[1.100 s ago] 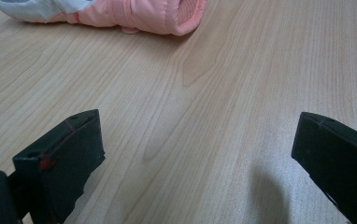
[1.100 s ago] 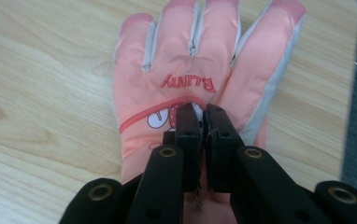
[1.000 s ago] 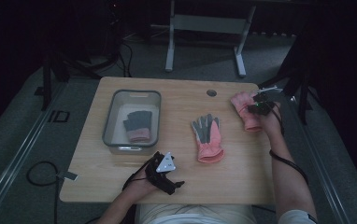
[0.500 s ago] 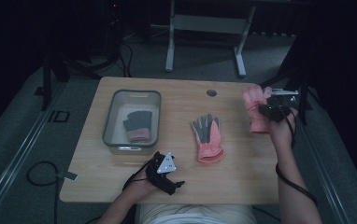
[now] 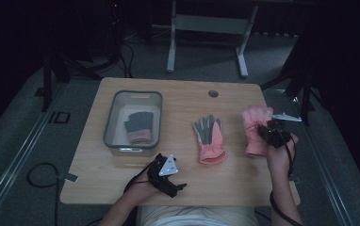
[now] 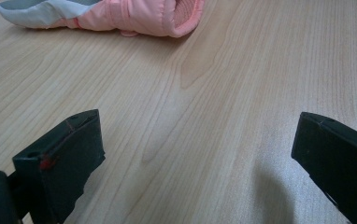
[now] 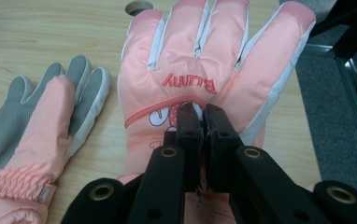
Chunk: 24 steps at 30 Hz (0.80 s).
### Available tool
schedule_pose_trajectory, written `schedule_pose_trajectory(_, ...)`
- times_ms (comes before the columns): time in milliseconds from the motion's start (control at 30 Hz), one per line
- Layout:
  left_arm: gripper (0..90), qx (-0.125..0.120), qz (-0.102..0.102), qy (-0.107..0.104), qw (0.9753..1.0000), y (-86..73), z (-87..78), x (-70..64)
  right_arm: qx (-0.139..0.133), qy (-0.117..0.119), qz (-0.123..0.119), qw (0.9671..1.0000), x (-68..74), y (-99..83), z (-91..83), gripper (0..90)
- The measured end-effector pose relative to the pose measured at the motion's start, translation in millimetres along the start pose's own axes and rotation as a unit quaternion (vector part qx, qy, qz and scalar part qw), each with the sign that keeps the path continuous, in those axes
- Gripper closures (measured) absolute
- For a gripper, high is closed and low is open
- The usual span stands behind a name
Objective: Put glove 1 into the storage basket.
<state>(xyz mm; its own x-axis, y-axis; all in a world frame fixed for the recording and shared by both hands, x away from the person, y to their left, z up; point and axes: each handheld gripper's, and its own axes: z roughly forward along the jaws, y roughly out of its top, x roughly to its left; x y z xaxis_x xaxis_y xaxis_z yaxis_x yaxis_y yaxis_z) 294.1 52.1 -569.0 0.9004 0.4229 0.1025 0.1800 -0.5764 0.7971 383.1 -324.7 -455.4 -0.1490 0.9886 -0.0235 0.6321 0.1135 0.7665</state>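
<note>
A pink glove [image 5: 253,123] lies back-up near the table's right edge, its fingers pointing away from me; red lettering shows on it [image 7: 200,51]. My right gripper [image 5: 268,133] [image 7: 203,119] is shut on the fabric of its back, near the cuff. A second pink glove [image 5: 209,139] [image 7: 41,130] lies grey palm up at mid-table. My left gripper [image 5: 163,172] [image 6: 200,144] rests open near the front edge, with bare wood between its jaws. The second glove's cuff [image 6: 134,16] lies beyond it.
A grey plastic bin [image 5: 133,96] stands at the left with a third glove [image 5: 138,127] inside. A round cable hole [image 5: 213,93] sits near the table's far edge. The right table edge [image 5: 282,141] runs just beside the held glove.
My right gripper has carried the pink glove from farther back toward the person and set it lower on the table. The left gripper has not moved.
</note>
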Motion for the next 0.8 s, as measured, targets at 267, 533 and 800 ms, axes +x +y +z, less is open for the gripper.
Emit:
schedule_pose_trajectory(267, 2.0, -0.002, -0.002, 0.001, 1.0000, -0.4, -1.0, 1.0, 0.013, -0.009, 0.008, 0.9998, 6.2, -11.5, 13.3, 85.9)
schedule_pose_trajectory(533, 2.0, -0.003, 0.001, -0.001, 1.0000, -0.4, -1.2, 0.8, 0.033, -0.014, 0.009, 0.9993, 8.5, -17.6, 34.3, 85.8)
schedule_pose_trajectory(800, 2.0, -0.003, 0.000, -0.002, 1.0000, -0.6, -1.5, 1.1, 0.064, -0.007, 0.010, 0.9979, 5.4, -31.1, 59.3, 84.9)
